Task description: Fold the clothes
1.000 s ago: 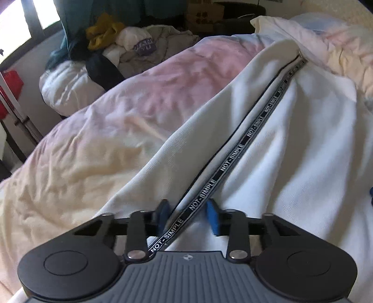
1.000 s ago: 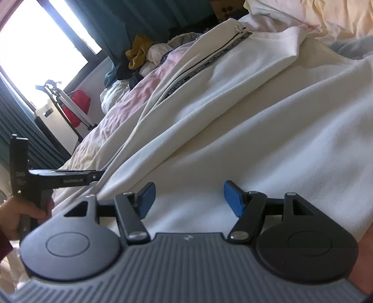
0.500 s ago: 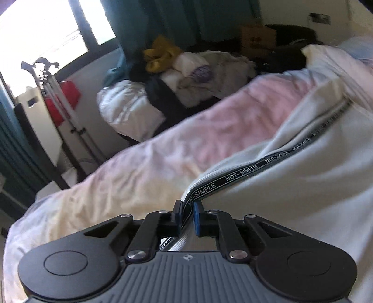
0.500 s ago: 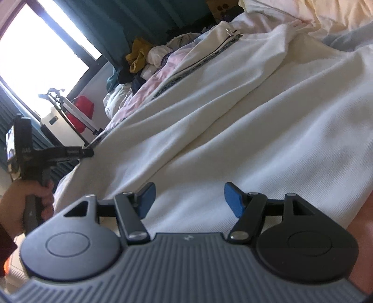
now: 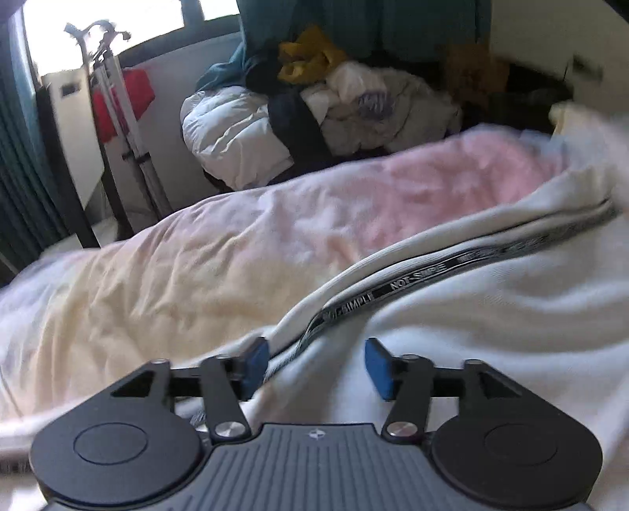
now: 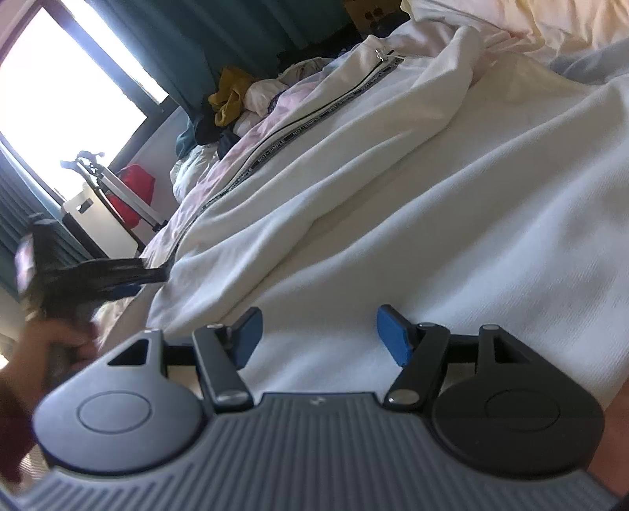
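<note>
1. White zip-up jacket (image 6: 412, 188) lies spread on the bed, rumpled, zipper side toward the window; black zipper tape (image 5: 393, 291) with "NOT-SIMPLE" lettering runs along its front edge.
2. No fold visible; the body looks like one flat layer with ridges. Task looks near its start: sleeves, sides and the final halving all left, as far as I can judge.
3. Left gripper (image 5: 316, 367) sits at the hem end of the zipper edge, fingers wide apart, cloth and tape lying between them, nothing pinched.
4. Right gripper (image 6: 316, 336) hovers low over the jacket's hem area, fingers wide apart, holding nothing.
5. Left gripper also shows in the right wrist view, blurred, at the jacket's left edge.
6. Pink-and-yellow duvet (image 5: 196, 267) lies under the jacket.
7. Clothes pile (image 5: 334, 102) sits beyond the bed by the teal curtain (image 6: 220, 35), well apart from the jacket.
</note>
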